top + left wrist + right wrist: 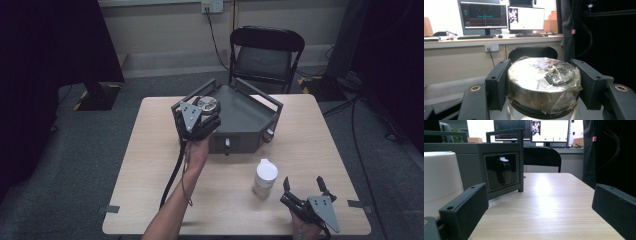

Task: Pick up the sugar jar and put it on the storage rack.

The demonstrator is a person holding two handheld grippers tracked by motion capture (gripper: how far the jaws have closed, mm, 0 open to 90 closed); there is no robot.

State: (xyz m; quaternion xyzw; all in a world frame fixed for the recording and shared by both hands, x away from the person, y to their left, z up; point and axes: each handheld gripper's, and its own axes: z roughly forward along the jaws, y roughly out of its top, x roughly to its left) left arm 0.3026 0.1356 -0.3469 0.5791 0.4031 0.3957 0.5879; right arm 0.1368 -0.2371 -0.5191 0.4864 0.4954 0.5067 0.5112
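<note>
A foil-wrapped round weight (544, 83) is held between the jaws of the left claw (196, 121), over the near left corner of the grey scale (247, 117). It should be kept level and squarely clamped. The right claw (303, 189) is held wide beside the white jar (264, 177) on the table (150, 165).

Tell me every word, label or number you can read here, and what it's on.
None can be read.
Monitors: what is on the screens is too small and blurred.
Foil-wrapped round weight between the left gripper jaws: no lettering visible.
White container: no label visible.
</note>
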